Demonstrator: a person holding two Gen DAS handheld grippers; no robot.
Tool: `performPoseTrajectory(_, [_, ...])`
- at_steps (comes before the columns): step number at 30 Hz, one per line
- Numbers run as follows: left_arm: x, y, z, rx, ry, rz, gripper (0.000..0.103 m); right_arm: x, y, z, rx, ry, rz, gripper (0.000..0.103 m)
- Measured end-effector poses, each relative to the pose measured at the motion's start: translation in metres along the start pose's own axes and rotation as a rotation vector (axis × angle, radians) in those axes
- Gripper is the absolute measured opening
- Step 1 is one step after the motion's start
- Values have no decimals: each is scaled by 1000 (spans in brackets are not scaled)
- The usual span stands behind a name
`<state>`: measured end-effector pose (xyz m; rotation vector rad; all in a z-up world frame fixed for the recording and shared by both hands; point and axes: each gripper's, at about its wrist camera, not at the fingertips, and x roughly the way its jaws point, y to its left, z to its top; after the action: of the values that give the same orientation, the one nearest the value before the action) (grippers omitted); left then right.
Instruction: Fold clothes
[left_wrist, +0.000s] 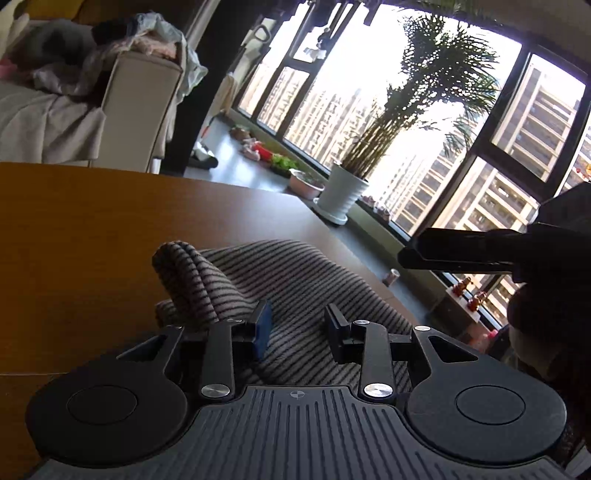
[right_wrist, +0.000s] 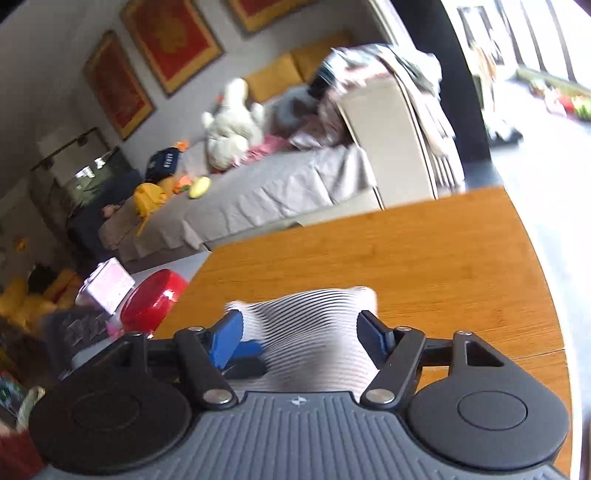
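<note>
Both claws stand apart, empty: left gripper (left_wrist: 299, 328) and right gripper (right_wrist: 299, 332) each hover over the striped garment (left_wrist: 295, 280) on the table (left_wrist: 92, 221).

No text, label or number is showing clearly enough to read. The red framed pictures (right_wrist: 171, 38) on the wall are showing only blurred gold patterns.

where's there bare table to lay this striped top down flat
The wooden table is bare beyond the striped garment, out to its far edge facing the sofa, and to the right up to the curved edge. Left is crowded: a red object and clutter sit just past that edge.
</note>
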<state>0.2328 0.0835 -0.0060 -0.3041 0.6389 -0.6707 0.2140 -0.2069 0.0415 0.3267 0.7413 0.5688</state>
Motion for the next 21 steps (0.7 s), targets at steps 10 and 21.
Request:
performPoseTrajectory(10, [-2, 6, -2, 2, -4, -12, 35, 76, -25, 10, 88, 123, 89, 60])
performPoseTrajectory(21, [-2, 3, -8, 1, -7, -21, 37, 65, 3, 5, -128, 96, -98, 50])
